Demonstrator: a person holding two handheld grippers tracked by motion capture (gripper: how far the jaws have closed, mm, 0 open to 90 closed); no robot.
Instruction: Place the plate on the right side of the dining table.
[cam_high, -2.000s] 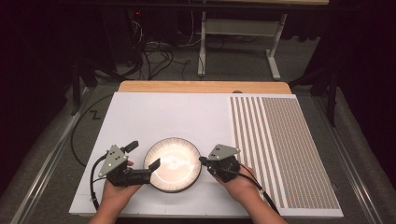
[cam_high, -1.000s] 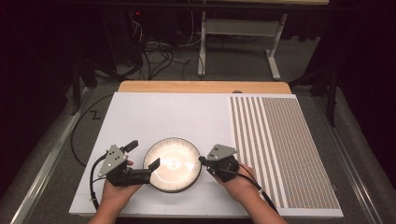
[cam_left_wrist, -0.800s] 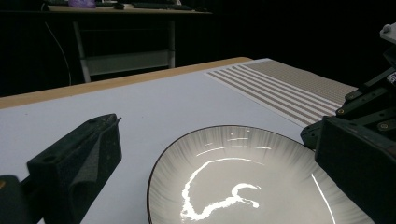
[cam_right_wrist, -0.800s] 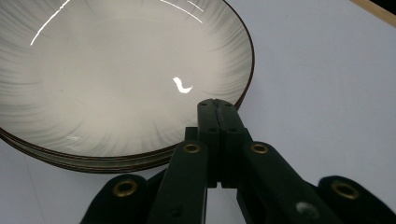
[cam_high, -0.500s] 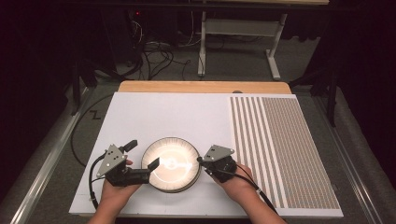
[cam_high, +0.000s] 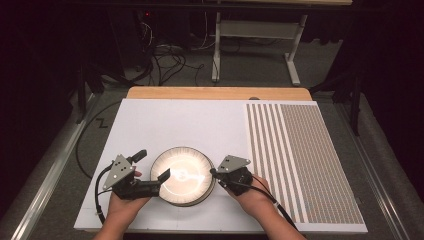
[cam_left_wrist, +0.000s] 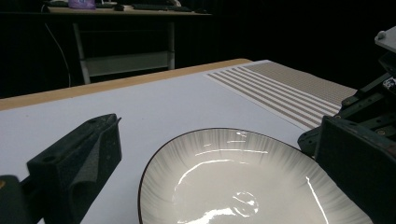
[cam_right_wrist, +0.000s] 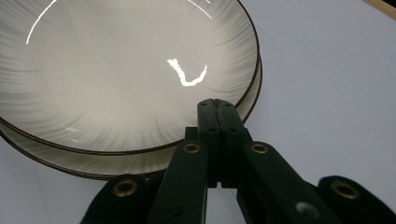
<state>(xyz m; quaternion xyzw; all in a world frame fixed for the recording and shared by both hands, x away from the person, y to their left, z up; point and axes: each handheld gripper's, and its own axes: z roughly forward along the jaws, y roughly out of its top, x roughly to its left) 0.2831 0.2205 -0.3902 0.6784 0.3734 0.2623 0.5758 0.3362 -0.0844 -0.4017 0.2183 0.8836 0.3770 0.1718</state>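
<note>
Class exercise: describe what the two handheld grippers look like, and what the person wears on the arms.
Both the left gripper and right gripper are black, each topped by a grey three-cornered plate and trailing a black cable. Their jaws are blocky, with brass-coloured rivets on the linkage. The forearms are bare; no sleeves show.

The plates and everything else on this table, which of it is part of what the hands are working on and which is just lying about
In the job:
- stacked plates: upper plate, lower plate
- left tool, jaws open beside the plates' rim
- right tool, jaws closed at the upper plate's edge

Lying about:
- striped mat, touched by neither tool
- white board, merely the work surface
- floor cables
</note>
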